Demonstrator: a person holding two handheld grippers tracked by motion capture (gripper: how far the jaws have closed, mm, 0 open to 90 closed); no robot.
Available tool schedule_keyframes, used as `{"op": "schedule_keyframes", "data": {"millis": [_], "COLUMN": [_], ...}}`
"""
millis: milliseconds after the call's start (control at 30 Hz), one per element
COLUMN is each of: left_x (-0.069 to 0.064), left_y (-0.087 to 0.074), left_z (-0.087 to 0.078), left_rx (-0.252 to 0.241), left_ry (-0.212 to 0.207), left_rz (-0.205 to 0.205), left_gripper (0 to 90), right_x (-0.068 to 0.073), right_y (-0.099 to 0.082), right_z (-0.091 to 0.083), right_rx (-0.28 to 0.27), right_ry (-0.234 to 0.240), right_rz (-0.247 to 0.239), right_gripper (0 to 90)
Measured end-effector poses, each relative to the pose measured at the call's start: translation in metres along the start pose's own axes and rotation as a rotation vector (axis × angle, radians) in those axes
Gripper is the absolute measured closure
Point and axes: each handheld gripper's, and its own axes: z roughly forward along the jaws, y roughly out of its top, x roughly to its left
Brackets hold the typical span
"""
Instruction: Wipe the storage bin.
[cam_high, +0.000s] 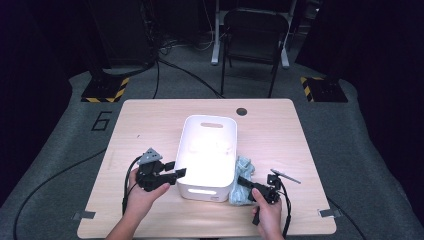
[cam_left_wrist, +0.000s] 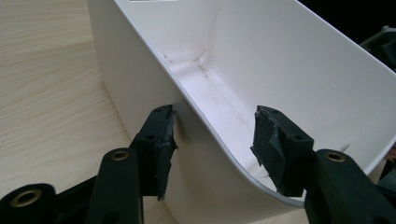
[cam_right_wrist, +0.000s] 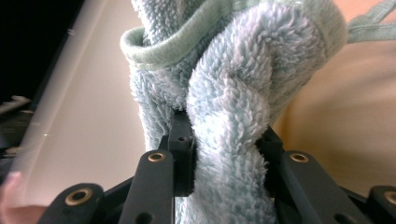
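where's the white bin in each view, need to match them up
High view: white bin at table centre, between the grippers.
Left gripper view: its wall and rim between the open jaws.
Right gripper view: its blurred wall at left, beside the blue towel.
Shared landmark: the bin's rim.

White bin (cam_high: 207, 150); pale blue-green fluffy towel (cam_right_wrist: 233, 93); light wood-grain table (cam_high: 140, 125); black tools, L (cam_high: 179, 173) & R (cam_high: 242, 181).

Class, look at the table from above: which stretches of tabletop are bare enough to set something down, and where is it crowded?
Bare wood lies left of the white bin, behind it toward the round hole, and along the table's right side. It is crowded at the bin's near end: the left gripper straddles its wall, and the right gripper clamps the blue towel beside it.
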Motion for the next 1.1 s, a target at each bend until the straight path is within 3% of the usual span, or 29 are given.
{"op": "schedule_keyframes", "data": {"millis": [100,133,167,200,300,333,367,400,600,633,667,700,833,867,933,1000,1033,1100], "left_x": [-0.001,-0.001,-0.001,-0.001,-0.001,-0.001,-0.001,-0.001,0.000,0.000,0.000,0.001,0.002,0.002,0.002,0.002,0.001,0.002], "left_y": [0.001,0.000,0.000,0.000,0.001,0.001,0.001,0.001,0.003,0.003,0.003,0.004,0.006,0.007,0.007,0.008,0.008,0.009], "left_z": [0.000,0.001,0.001,0.001,0.001,0.001,0.001,0.001,0.001,0.002,0.002,0.001,0.003,0.004,0.005,0.006,0.006,0.006], "left_rx": [0.006,0.006,0.007,0.008,0.012,0.011,0.014,0.017,0.020,0.021,0.024,0.035,0.033,0.030,0.029,0.046,0.043,0.051], "left_ry": [-0.008,-0.010,-0.011,-0.012,-0.024,-0.022,-0.024,-0.026,-0.033,-0.030,-0.031,-0.040,-0.037,-0.038,-0.026,-0.022,-0.020,-0.023], "left_rz": [-0.002,0.000,0.000,0.003,-0.002,-0.002,0.017,0.014,0.008,0.015,0.009,0.010,0.008,0.002,-0.004,0.006,-0.001,0.011], "left_gripper": [43.8,42.8,42.2,42.1,39.8,39.2,38.6,37.9,37.6,37.6,37.6,37.6,37.7,37.7,38.1,39.0,39.9,40.9], "right_x": [-0.014,-0.017,-0.018,-0.020,-0.019,-0.016,-0.015,-0.017,-0.004,-0.002,0.002,0.004,0.018,0.024,0.029,0.034,0.033,0.034], "right_y": [-0.004,-0.005,-0.006,-0.006,-0.006,-0.006,-0.006,-0.006,-0.004,-0.004,-0.004,-0.004,-0.004,-0.005,-0.006,-0.007,-0.008,-0.010], "right_z": [0.008,0.010,0.010,0.011,0.010,0.008,0.007,0.006,-0.009,-0.011,-0.013,-0.015,-0.024,-0.026,-0.029,-0.032,-0.031,-0.032], "right_rx": [0.035,0.034,0.046,0.041,0.038,0.048,0.052,0.039,0.030,0.021,0.026,0.019,0.002,0.009,-0.007,0.000,-0.011,-0.005], "right_ry": [-0.058,-0.059,-0.066,-0.060,-0.065,-0.064,-0.062,-0.047,0.063,0.065,0.078,0.083,0.132,0.138,0.148,0.147,0.147,0.146], "right_rz": [0.019,0.016,0.043,0.023,0.027,0.062,0.061,0.032,0.077,0.041,0.051,0.022,0.019,0.039,-0.012,0.016,-0.010,0.008], "right_gripper": [68.0,68.0,68.0,67.9,67.8,67.8,67.7,67.7,67.1,67.2,67.2,67.1,67.1,67.1,67.0,67.0,67.0,66.8]}}
